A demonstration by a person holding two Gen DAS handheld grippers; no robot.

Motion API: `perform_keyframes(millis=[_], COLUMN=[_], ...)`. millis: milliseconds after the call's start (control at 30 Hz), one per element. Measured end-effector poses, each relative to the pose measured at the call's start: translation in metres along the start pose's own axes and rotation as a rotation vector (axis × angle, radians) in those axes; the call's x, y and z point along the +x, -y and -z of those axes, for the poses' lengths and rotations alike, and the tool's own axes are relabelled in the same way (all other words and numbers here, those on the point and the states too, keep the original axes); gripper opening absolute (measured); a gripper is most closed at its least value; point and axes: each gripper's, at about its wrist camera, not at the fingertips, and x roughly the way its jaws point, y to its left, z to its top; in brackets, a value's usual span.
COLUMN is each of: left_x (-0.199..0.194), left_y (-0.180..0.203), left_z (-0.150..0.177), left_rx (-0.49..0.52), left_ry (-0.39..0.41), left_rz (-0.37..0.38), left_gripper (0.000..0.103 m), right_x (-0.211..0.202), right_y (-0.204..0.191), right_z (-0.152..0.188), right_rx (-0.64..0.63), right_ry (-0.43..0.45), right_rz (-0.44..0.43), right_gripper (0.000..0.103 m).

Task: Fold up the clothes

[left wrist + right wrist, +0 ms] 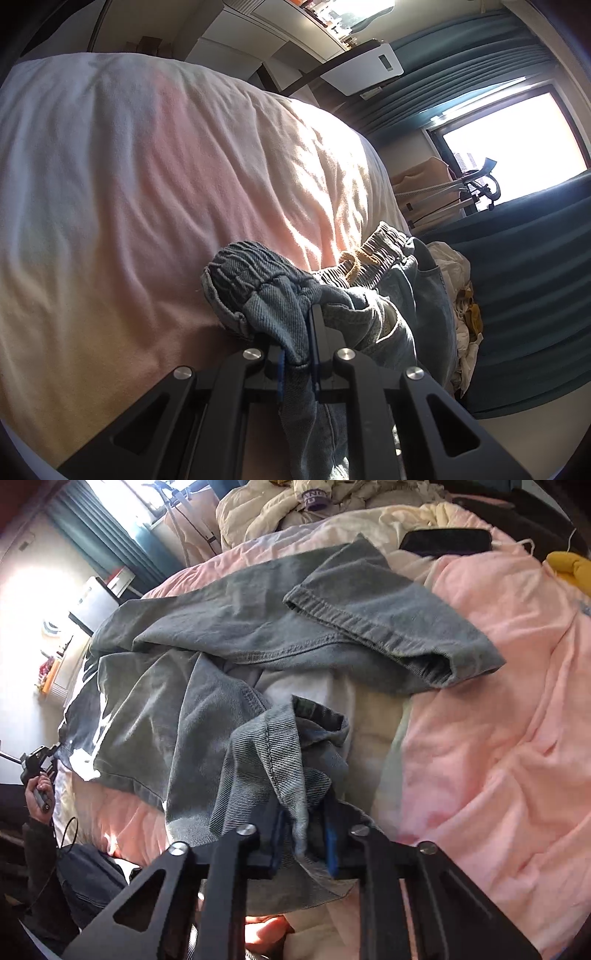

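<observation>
bed: pink sheet (498, 720) fills most of both views, pretty rumpled, sun hitting it hard in the left wrist view

jeans: grey-blue pair (229, 635) sprawled over the middle of the bed, one leg doubled across toward 2 o'clock so its hem lies on the pink sheet; the elastic waistband (240, 262) is bunched up right at the left gripper

clothes pile: cream and beige heap (280, 509) at 12 o'clock in the right wrist view, past the jeans

curtains: teal (524, 280), 3 o'clock side in the left wrist view, bright window next to them

phone-ish thing: dark flat slab (447, 541) at 1 o'clock on the bedding, can't tell exactly what it is

left gripper (312, 325): clamped tight on the jeans fabric just beside the waistband, cloth hanging down between the fingers

right gripper (304, 827): closed down on a bunched fold of the jeans, denim pinched between the pads
</observation>
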Motion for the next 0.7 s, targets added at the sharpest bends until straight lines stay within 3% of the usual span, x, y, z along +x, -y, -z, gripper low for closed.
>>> perform_keyframes(millis=[233, 433, 567, 700], left_x=[-0.006, -0.009, -0.013, -0.008], left_y=[-0.005, -0.014, -0.022, -0.032], left_z=[-0.007, -0.015, -0.014, -0.010], left_rx=[-0.033, -0.088, -0.107, -0.111], left_ry=[-0.020, -0.046, -0.061, -0.112], left_rz=[0.070, 0.144, 0.139, 0.129], left_gripper=[0.010, 0.010, 0.010, 0.010], right_x=[-0.122, -0.186, -0.191, -0.152], right_y=[0.034, 0.054, 0.064, 0.090], right_z=[0.008, 0.000, -0.008, 0.013], right_rx=[0.165, 0.292, 0.308, 0.318], right_ry=[0.264, 0.380, 0.381, 0.278], right_rz=[0.065, 0.102, 0.167, 0.234], right_gripper=[0.005, 0.004, 0.004, 0.005])
